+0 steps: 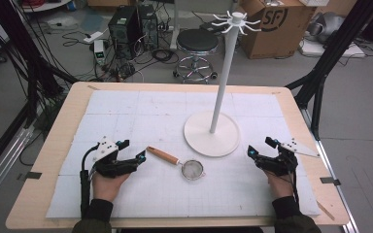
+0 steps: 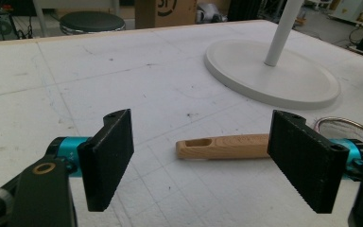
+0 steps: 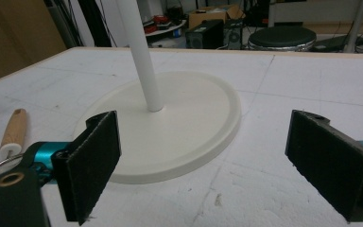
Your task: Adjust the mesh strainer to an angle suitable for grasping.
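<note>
A small mesh strainer (image 1: 193, 169) with a wooden handle (image 1: 163, 155) lies flat on the white mat, near the table's front centre. My left gripper (image 1: 132, 151) is open just left of the handle's end. In the left gripper view the handle (image 2: 224, 146) lies beyond the wide-apart pads, and the strainer's wire rim (image 2: 347, 124) peeks past the right pad. My right gripper (image 1: 260, 148) is open at the right, holding nothing. A white stand (image 1: 223, 82) with hooks (image 1: 235, 22) on top rises from a round base (image 1: 211, 134) in the middle; that base (image 3: 179, 127) lies close ahead in the right gripper view.
The white mat (image 1: 126, 111) covers a wooden table (image 1: 53, 145). Beyond the far edge stand a black stool (image 1: 196, 43), a cardboard box (image 1: 277, 24) and computer gear with cables (image 1: 126, 29). Black frame legs (image 1: 320, 77) flank the table.
</note>
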### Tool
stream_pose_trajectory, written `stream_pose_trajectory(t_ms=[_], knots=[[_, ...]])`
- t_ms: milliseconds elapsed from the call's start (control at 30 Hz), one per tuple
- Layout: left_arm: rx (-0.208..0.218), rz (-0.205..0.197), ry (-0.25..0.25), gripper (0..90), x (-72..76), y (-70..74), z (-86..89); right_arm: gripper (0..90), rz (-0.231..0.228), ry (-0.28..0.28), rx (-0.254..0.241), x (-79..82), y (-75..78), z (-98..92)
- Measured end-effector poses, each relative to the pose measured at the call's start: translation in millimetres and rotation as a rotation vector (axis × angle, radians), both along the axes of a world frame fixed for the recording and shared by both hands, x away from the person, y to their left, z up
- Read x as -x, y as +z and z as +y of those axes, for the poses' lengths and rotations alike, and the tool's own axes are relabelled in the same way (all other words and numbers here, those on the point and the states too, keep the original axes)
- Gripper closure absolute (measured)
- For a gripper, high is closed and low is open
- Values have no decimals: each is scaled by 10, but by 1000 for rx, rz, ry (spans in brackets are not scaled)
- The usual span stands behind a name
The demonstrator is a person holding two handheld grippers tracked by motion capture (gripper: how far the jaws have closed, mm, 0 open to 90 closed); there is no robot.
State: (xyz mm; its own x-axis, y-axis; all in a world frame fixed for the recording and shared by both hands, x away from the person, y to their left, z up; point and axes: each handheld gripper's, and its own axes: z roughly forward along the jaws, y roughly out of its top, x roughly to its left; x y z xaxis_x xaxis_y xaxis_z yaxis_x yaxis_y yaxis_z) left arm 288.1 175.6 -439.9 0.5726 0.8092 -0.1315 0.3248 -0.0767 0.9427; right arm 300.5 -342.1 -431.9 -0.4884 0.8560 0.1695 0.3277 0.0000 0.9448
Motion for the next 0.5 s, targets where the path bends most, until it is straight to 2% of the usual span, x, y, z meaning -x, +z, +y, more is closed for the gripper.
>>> stream_pose_trajectory(t_ms=[267, 400, 500], knots=[[-1, -1, -2, 244, 6, 2, -7, 104, 3, 4, 6, 4, -1, 9], [-14, 5, -10, 356, 9, -5, -18, 104, 2, 5, 6, 1, -2, 7], [-17, 24, -56, 449, 6, -21, -39, 103, 1, 4, 8, -1, -4, 8]])
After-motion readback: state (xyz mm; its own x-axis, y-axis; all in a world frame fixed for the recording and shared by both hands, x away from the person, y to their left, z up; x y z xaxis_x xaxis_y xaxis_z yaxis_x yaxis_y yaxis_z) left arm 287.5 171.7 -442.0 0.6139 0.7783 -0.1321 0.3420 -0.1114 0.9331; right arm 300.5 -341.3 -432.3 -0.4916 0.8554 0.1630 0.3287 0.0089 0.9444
